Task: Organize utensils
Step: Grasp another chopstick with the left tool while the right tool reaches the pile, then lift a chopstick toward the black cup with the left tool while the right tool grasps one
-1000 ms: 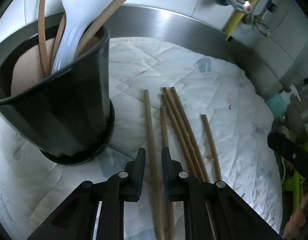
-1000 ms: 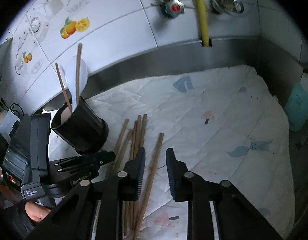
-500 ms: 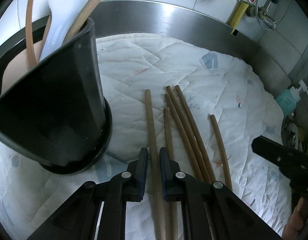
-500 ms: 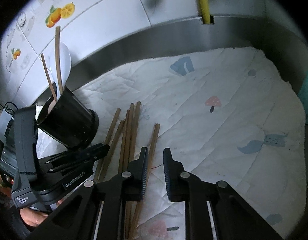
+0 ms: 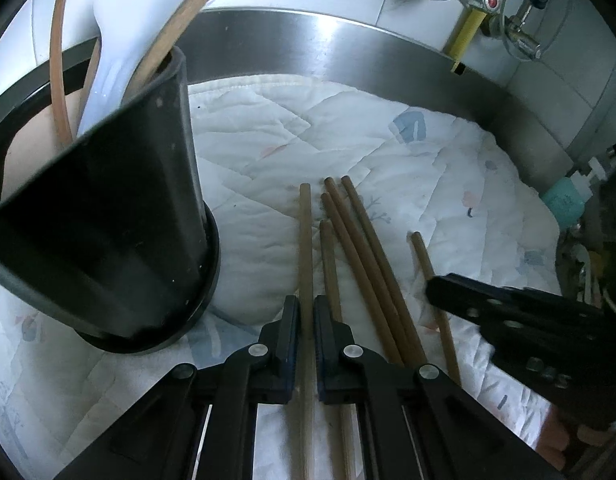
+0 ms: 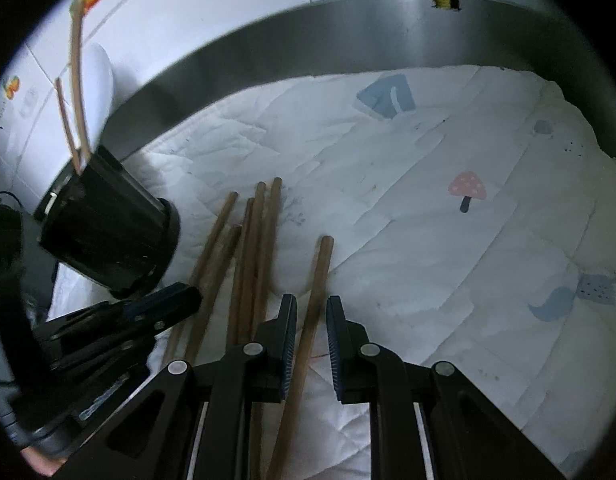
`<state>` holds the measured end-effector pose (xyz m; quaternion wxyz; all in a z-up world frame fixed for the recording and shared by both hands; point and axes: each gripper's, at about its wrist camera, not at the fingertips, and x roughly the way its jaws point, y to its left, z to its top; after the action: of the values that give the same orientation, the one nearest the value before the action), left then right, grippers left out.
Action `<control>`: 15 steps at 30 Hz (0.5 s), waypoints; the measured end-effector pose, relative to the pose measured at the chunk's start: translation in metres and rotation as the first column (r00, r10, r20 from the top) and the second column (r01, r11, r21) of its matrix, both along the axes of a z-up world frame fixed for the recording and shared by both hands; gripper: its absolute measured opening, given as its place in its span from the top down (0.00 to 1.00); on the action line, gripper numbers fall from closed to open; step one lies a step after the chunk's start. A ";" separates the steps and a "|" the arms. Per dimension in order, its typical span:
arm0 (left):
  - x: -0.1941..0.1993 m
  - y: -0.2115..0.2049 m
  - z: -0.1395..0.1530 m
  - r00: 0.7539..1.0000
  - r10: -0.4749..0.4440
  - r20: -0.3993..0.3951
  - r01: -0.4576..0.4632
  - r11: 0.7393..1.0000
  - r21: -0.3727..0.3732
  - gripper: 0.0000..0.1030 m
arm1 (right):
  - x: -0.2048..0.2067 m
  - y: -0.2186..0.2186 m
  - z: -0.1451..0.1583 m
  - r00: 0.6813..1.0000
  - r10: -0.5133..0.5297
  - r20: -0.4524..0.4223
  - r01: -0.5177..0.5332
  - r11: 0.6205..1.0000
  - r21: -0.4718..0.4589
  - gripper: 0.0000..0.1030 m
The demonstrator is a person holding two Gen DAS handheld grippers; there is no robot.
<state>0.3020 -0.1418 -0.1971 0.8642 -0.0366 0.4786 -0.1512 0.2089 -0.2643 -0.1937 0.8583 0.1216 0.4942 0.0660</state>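
Several brown chopsticks lie on the white quilted mat (image 5: 268, 140). My left gripper (image 5: 306, 316) has its jaws closed against the leftmost chopstick (image 5: 305, 240), which still lies on the mat. My right gripper (image 6: 311, 318) is open, its jaws either side of the lone rightmost chopstick (image 6: 322, 264), apart from it. The black utensil holder (image 5: 108, 232) stands at the left, holding a white spoon (image 5: 120, 20) and two chopsticks; it also shows in the right wrist view (image 6: 104, 232). The right gripper's finger shows in the left wrist view (image 5: 508, 304).
A steel rim (image 6: 348, 24) curves behind the mat below a white tiled wall. A yellow hose (image 5: 468, 20) and valves hang at the back right. A teal bottle (image 5: 564, 200) stands at the right edge.
My left gripper's jaws have narrowed onto the leftmost chopstick. My right gripper has moved down and forward over the lone chopstick, now between its jaws.
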 end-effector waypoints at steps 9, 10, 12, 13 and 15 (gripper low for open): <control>-0.010 0.006 0.017 1.000 -0.015 0.026 0.016 0.999 -0.034 0.94 | 0.010 0.011 0.000 1.000 0.000 -0.015 -0.001 0.996 -0.093 0.89; -0.012 0.007 0.020 0.999 -0.017 0.031 0.018 0.999 -0.042 0.94 | 0.008 0.011 0.001 1.000 -0.004 -0.007 0.003 0.996 -0.092 0.89; -0.016 0.009 0.029 0.999 -0.020 0.046 0.023 0.998 -0.056 0.94 | 0.005 0.009 0.004 1.000 -0.014 0.009 0.014 0.997 -0.079 0.89; -0.018 0.010 0.034 0.998 -0.021 0.053 0.024 0.998 -0.062 0.94 | 0.002 0.007 0.007 1.000 -0.019 0.018 0.020 0.997 -0.068 0.90; -0.025 0.014 0.046 0.997 -0.024 0.071 0.030 0.996 -0.086 0.94 | -0.003 0.006 0.016 0.999 -0.022 0.049 0.025 0.998 -0.058 0.90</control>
<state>0.2768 -0.1274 -0.1516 0.8759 -0.0626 0.4413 -0.1846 0.2059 -0.2583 -0.1777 0.8739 0.1005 0.4736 0.0440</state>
